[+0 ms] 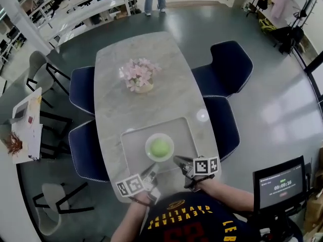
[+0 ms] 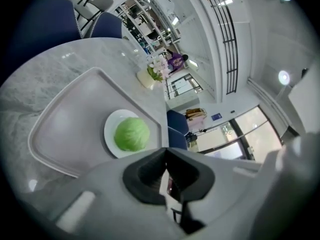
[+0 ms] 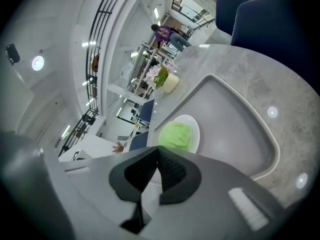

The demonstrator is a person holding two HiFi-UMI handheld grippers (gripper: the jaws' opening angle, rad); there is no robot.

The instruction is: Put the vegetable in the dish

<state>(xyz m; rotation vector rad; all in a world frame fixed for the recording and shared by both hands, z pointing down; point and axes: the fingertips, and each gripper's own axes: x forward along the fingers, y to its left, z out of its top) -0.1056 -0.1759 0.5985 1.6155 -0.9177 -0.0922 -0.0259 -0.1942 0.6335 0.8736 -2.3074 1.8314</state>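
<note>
A round green cabbage (image 1: 159, 147) (image 2: 132, 134) (image 3: 175, 135) rests in a small white dish (image 1: 150, 152) (image 2: 112, 125) (image 3: 194, 126) on the grey tray (image 1: 131, 149) (image 2: 65, 129) (image 3: 240, 129). My left gripper (image 1: 151, 172) (image 2: 165, 154) hovers at the tray's near edge, just left of and below the dish, shut with nothing between its jaws. On the other side, my right gripper (image 1: 177, 162) (image 3: 157, 153) sits just right of and below the dish, also shut and empty. Neither touches the cabbage.
A pot of pink flowers (image 1: 139, 76) (image 2: 153, 74) (image 3: 164, 79) stands at mid-table. Dark blue chairs (image 1: 229, 67) (image 1: 83, 89) flank the grey marble table (image 1: 146, 49). A screen on a stand (image 1: 280, 184) is at my right.
</note>
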